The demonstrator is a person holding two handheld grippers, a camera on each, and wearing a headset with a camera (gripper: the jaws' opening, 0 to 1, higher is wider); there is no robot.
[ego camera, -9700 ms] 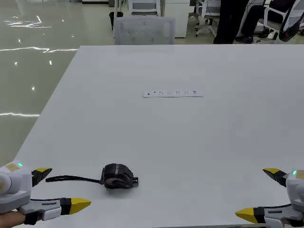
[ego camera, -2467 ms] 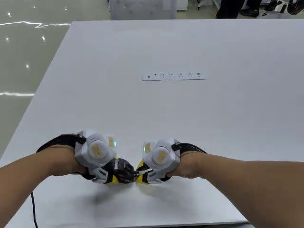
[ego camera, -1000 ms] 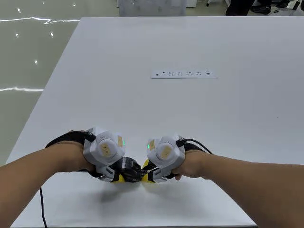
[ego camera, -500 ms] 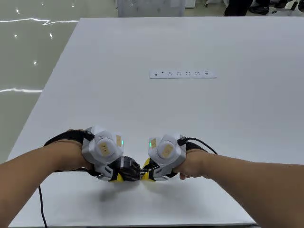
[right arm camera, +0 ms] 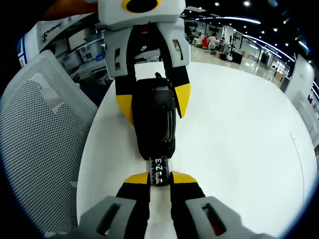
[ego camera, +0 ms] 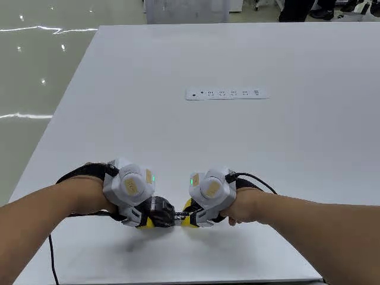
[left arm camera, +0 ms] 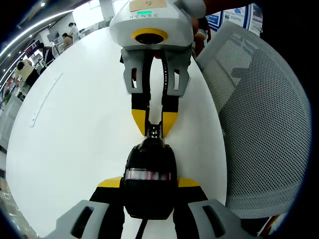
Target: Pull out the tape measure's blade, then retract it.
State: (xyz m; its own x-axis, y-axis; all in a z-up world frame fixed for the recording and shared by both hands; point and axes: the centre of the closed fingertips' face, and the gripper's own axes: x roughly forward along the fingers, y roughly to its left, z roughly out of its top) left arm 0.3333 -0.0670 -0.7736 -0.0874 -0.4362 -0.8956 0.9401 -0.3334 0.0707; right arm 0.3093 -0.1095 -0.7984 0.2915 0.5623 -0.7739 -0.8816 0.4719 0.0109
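A black tape measure (ego camera: pixel 160 211) sits near the table's front edge, and my left gripper (ego camera: pixel 144 221) is shut around its case. In the left gripper view the case (left arm camera: pixel 149 167) fills the space between the yellow fingertips (left arm camera: pixel 112 182). My right gripper (ego camera: pixel 187 220) faces it from the right, shut on the blade's tip. In the right gripper view a short length of blade (right arm camera: pixel 158 170) with printed numbers runs from the case (right arm camera: pixel 155 117) into my right gripper (right arm camera: pixel 159 179). The opposing right gripper (left arm camera: pixel 154 122) pinches the hook end.
A white power strip (ego camera: pixel 227 94) lies mid-table, far beyond the grippers. The white table (ego camera: pixel 178 142) ends just below the hands. A grey mesh chair (left arm camera: pixel 259 124) stands by that edge. A black cable (ego camera: pixel 52 261) hangs at the left.
Since half a second ago my right gripper has shifted slightly to the right, and a short stretch of blade now shows between it and the case. The left gripper holds steady.
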